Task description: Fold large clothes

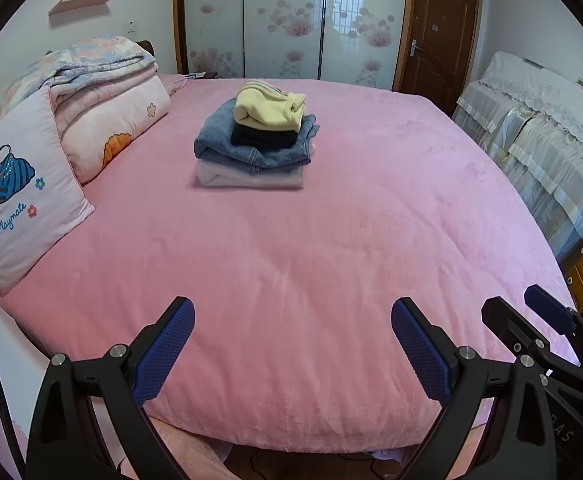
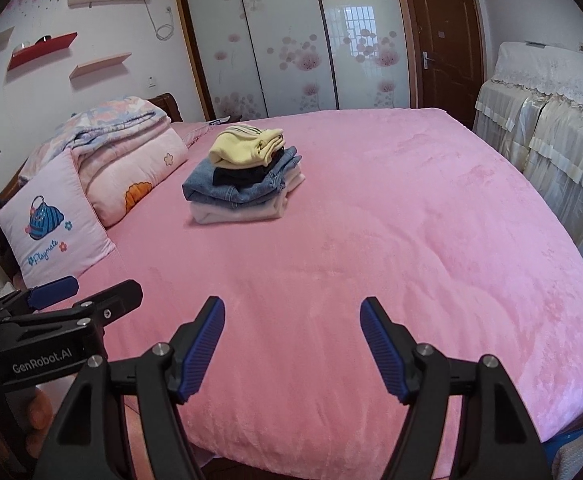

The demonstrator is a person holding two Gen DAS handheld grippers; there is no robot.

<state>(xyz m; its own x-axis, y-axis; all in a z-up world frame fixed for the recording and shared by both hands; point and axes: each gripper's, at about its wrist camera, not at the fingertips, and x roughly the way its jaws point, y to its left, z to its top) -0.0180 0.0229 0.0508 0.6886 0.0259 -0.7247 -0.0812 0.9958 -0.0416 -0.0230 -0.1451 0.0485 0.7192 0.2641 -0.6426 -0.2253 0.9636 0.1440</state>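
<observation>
You are hovering both tools over the near edge of the pink bed cover (image 1: 291, 280), and the main risk I am judging from here is the reach: the stack of folded clothes (image 1: 256, 140) is sitting well out toward the middle of the bed, far from your fingertips, so if you are stretching for it you may be dragging the tips through the plush cover and rucking it up, or nudging the stack sideways. The yellow garment (image 2: 245, 146) is lying loosely on top, above a dark piece and folded denim (image 2: 231, 188), so a clumsy touch is likely tipping it off and undoing finished folds. The two tools are also standing just beside each other, and crossing them could be knocking them together. Your left gripper (image 1: 291, 344) is standing wide, holding nothing and touching nothing. Your right gripper (image 2: 291, 344) is standing fairly wide too, empty, its blue pads (image 2: 205, 352) hanging clear above the cover.
</observation>
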